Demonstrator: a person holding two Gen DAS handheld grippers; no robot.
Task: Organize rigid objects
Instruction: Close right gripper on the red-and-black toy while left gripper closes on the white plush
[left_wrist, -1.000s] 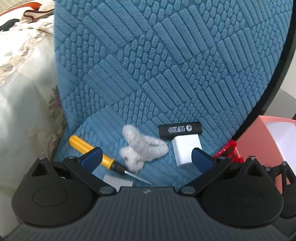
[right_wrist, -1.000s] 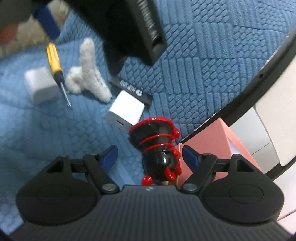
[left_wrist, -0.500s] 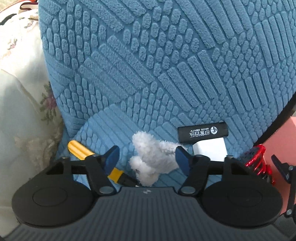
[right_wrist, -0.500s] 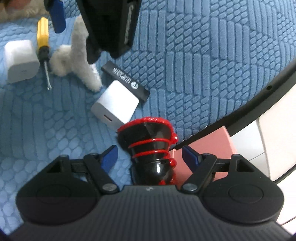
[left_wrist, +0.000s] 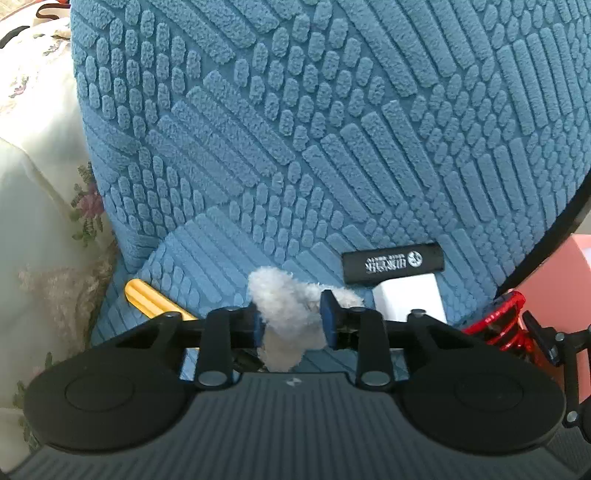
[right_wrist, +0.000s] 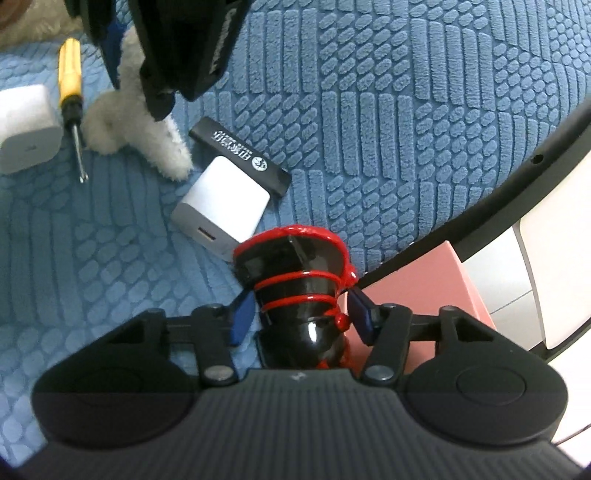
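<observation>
Left wrist view: the left tongs (left_wrist: 291, 325) are seen closing on a fluffy white piece (left_wrist: 286, 314), which stands between the blue pads (left_wrist: 328, 321) with both pads against its fuzz.
Fluffy white piece, place: it lies on the blue textured cushion (left_wrist: 332, 129), near its front part; in the right wrist view it is seen bent, one limb running toward the white charger (right_wrist: 225, 201).
Right tongs: the right tongs (right_wrist: 301, 315) are closing around a black cone with red spiral (right_wrist: 295, 273); the pads are pressed against its narrow lower body on both sides.
Black cone, axis: its long axis is run away from the camera along the fingers, the wide red-rimmed end pointed forward and the narrow glossy end nearest the tongs' base.
Black cone, place: it is at the cushion's edge, just beside the pink box (right_wrist: 417, 291); whether it rests on the cushion cannot be told.
Black bar with white print (right_wrist: 240, 155): laid flat, touching the far side of the white charger.
Yellow-handled screwdriver (right_wrist: 72, 92): laid flat, handle far from the right camera, tip toward it, between the fluffy piece and a second white charger (right_wrist: 26, 127).
Cushion surroundings: a cream floral cloth (left_wrist: 40, 192) is seen at the left.
</observation>
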